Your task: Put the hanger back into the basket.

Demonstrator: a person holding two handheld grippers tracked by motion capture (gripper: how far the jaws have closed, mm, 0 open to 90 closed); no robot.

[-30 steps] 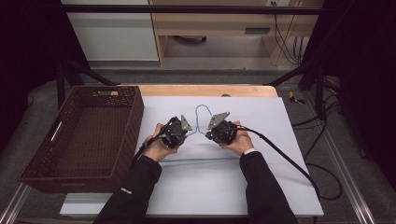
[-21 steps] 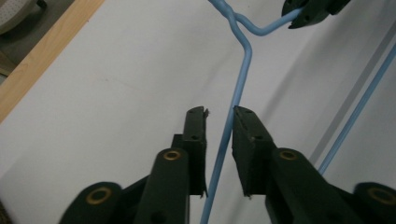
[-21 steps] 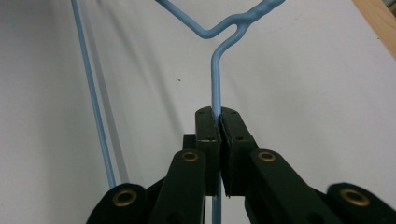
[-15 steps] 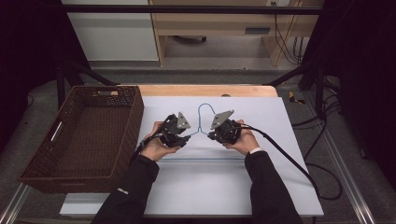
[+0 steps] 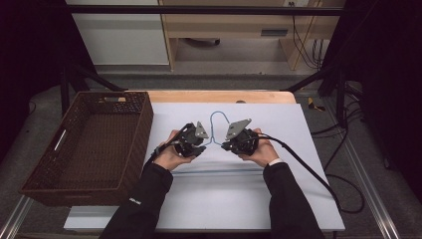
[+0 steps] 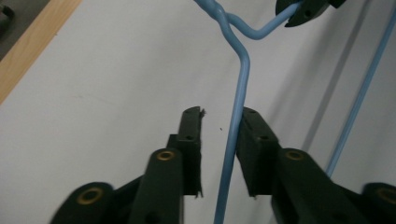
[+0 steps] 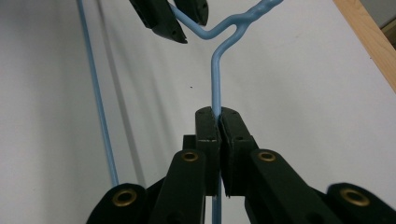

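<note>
Left gripper view: left gripper (image 6: 219, 126) has let go, jaws parted around the blue hanger (image 6: 243, 84); right gripper (image 7: 218, 114) stays clamped on it, so a handover or set-down looks likely.

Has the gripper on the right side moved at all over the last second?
Hardly. The right gripper sits at about the same spot on the white board, level with the basket, clamped on the blue hanger.
</note>
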